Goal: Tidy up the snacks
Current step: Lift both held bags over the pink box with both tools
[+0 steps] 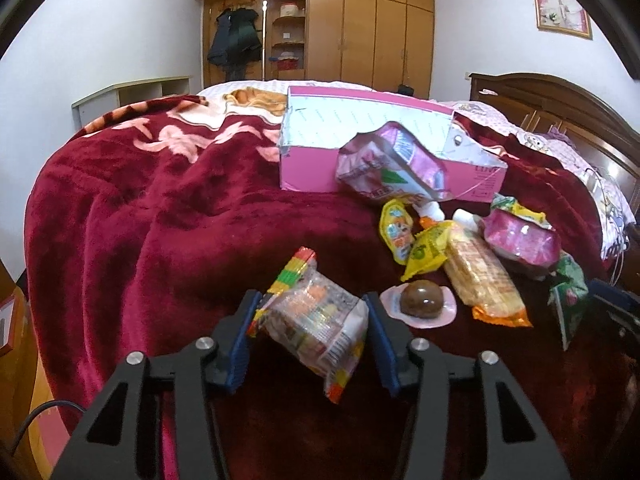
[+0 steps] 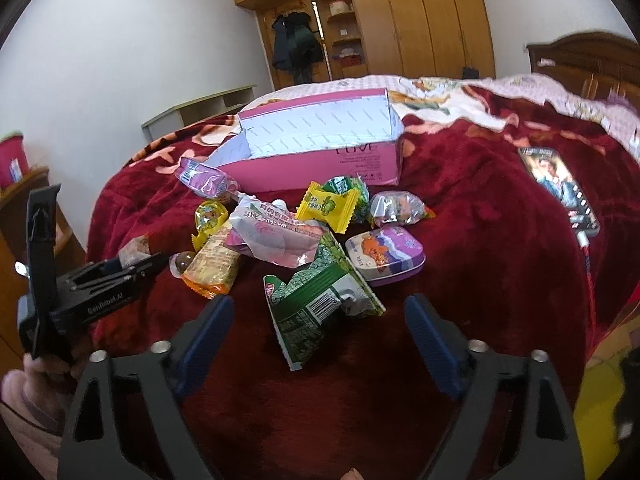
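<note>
Snacks lie heaped on the red blanket [image 1: 140, 200] before the open pink box [image 1: 304, 172]. Left gripper [image 1: 312, 320] clamps a clear candy packet [image 1: 316, 324]. Right gripper [image 2: 320, 328] hangs spread wide around a green packet [image 2: 316, 312], not touching it.

"GenRobot.AI" printed white on the black body of the left hand-held gripper [image 2: 138, 266]. "LOVE" faint on the pink box [image 2: 352, 160] front wall, smaller lines below unreadable. Barcode on green packet [image 2: 320, 312], digits too small.
</note>
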### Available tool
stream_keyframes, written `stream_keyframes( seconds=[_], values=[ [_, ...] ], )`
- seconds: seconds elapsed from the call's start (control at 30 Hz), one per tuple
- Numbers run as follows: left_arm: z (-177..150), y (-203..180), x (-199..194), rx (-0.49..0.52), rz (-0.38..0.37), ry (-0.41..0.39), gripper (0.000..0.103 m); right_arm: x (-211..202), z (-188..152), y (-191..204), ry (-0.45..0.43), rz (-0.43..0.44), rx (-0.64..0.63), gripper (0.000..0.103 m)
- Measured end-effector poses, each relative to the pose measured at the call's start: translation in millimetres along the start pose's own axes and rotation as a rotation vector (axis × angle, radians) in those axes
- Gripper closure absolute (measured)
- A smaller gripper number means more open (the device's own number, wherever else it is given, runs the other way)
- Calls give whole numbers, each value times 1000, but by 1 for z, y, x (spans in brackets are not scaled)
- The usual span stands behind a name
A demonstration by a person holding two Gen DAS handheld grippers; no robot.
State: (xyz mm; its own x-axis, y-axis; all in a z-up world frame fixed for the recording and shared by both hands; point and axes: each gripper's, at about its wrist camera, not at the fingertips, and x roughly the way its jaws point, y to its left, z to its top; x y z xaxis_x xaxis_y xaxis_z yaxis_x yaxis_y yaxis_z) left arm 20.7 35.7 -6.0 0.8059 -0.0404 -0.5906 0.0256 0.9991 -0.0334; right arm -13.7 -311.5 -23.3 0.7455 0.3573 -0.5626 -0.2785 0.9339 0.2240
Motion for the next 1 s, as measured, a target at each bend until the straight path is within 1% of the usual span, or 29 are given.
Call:
stream_keyframes(
  seconds=[0.07, 0.37, 0.4, 0.43, 0.5, 0.57, 0.63, 0.7, 0.83, 1.0],
  values=[
    [0, -1, -2, 4, -7, -3, 52, 3, 1, 1, 3, 14, 8, 18],
    [2, -5, -12, 12, -35, -28, 53, 18, 4, 9, 6, 11, -21, 19],
    [2, -5, -14, 9, -37, -30, 53, 20, 3, 8, 8, 11, -14, 21],
    [3, -5, -14, 6, -40, -31, 53, 20, 3, 7, 12, 10, -5, 28],
    [3, -5, -16, 3, -44, -31, 53, 22, 3, 4, 18, 12, 9, 34],
    [3, -4, -17, -3, -49, -30, 53, 21, 3, 1, 21, 20, 23, 38],
    [4, -4, -17, -5, -50, -28, 53, 20, 3, 0, 18, 27, 27, 44],
    [4, -4, -17, -5, -51, -30, 53, 19, 3, 1, 14, 36, 30, 47],
    [8, -5, -21, 2, -56, -44, 53, 15, 6, 3, 6, 63, 31, 51],
    [16, -7, -27, 16, -55, -68, 53, 8, 11, 6, -3, 83, 27, 52]
  ],
)
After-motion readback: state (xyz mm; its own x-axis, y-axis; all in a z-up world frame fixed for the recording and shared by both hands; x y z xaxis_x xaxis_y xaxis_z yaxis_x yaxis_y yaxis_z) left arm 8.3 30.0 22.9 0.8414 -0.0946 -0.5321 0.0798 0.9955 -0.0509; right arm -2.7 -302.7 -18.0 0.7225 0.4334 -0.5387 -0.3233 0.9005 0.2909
